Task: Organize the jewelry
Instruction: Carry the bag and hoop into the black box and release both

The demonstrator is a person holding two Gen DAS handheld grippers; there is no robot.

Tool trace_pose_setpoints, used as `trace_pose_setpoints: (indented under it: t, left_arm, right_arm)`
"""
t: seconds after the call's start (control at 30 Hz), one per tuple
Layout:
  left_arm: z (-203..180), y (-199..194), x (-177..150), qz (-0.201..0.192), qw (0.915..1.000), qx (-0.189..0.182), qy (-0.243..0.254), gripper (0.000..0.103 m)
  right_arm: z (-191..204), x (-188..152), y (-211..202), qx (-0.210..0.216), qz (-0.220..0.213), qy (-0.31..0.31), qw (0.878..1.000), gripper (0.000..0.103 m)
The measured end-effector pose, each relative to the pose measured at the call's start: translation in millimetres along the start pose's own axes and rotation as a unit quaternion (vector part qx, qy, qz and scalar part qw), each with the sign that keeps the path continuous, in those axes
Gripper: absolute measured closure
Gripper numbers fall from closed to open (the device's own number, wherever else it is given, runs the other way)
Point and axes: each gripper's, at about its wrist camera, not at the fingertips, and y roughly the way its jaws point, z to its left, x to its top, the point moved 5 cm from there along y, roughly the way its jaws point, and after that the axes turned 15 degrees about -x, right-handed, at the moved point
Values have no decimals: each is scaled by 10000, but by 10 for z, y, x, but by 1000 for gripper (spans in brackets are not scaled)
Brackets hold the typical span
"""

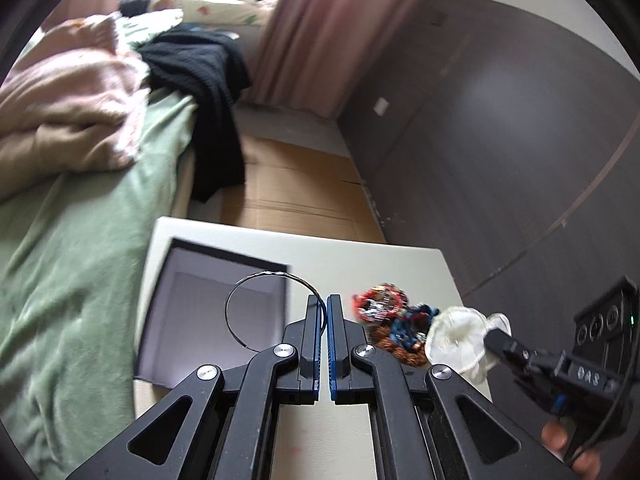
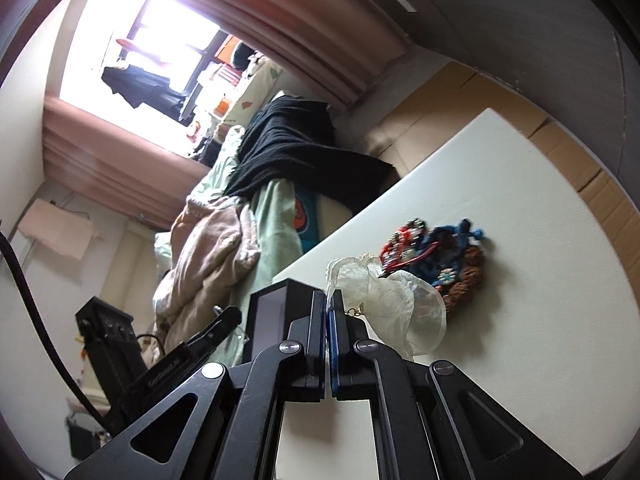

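My left gripper [image 1: 325,300] is shut on a thin metal bangle [image 1: 262,274], and the hoop hangs above an open black box [image 1: 216,312] with a pale lining. To the right, a heap of colourful beaded jewelry [image 1: 396,320] lies on the white table [image 1: 360,256]. My right gripper [image 2: 328,300] is shut on the edge of a sheer white pouch [image 2: 392,304], lifted just in front of the jewelry heap [image 2: 436,256]. In the left wrist view the pouch [image 1: 456,336] and right gripper [image 1: 491,335] sit at the right. The box [image 2: 272,312] and left gripper [image 2: 228,316] show left of my right fingers.
A bed with a green sheet [image 1: 80,240], a beige blanket [image 1: 68,112] and a black garment [image 1: 204,92] runs along the table's left side. Flattened cardboard [image 1: 296,188] covers the floor beyond the table. Dark wardrobe doors [image 1: 500,140] stand to the right, pink curtains [image 2: 280,12] behind.
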Motion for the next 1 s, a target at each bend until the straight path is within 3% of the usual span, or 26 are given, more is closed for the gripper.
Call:
trace_pose_setpoints:
  t: [0.2,0.27,0.33,0.4,0.77,0.87,0.9,0.93,1.0]
  left_arm:
    - [284,-48,49,3,9983,99,-582,99]
    - [403,-56,45,55,9963,183,-836,85]
    - [480,-119,56,-54,9949,143,-996,43]
    - [526,-233,113,-305,9941,206,-1022,30]
    - [888,-689,240,-936,9844,568,-1374,30]
    - [927,-711,237,-977,9832,618,-1412,30]
    - [940,-706,235,-980,9829,643,-1418,30]
    - [946,-695,234,-966,9830,680,-1406,30]
    - [938,-663,236,-905,9840,742,-1343,30]
  right_arm:
    - [388,-120,160,327,116,-266,9990,100]
    - [533,-166,211,413,126,-403,9983,100]
    - [651,-210,260,494,128,-516,9974,100]
    - [773,-258,312,598,140,-607,9963,100]
    - [1277,-265,605,877,286,-1042,9903,100]
    - [1399,-263,729,1154,437,-1091,9863,99]
    - [1425,-284,810,1227,645,-1095,9843,88]
    - [1423,-308,862,1234,791,-1077,9833,61]
    - [1319,-326,931,1014,854,-912,9870,34]
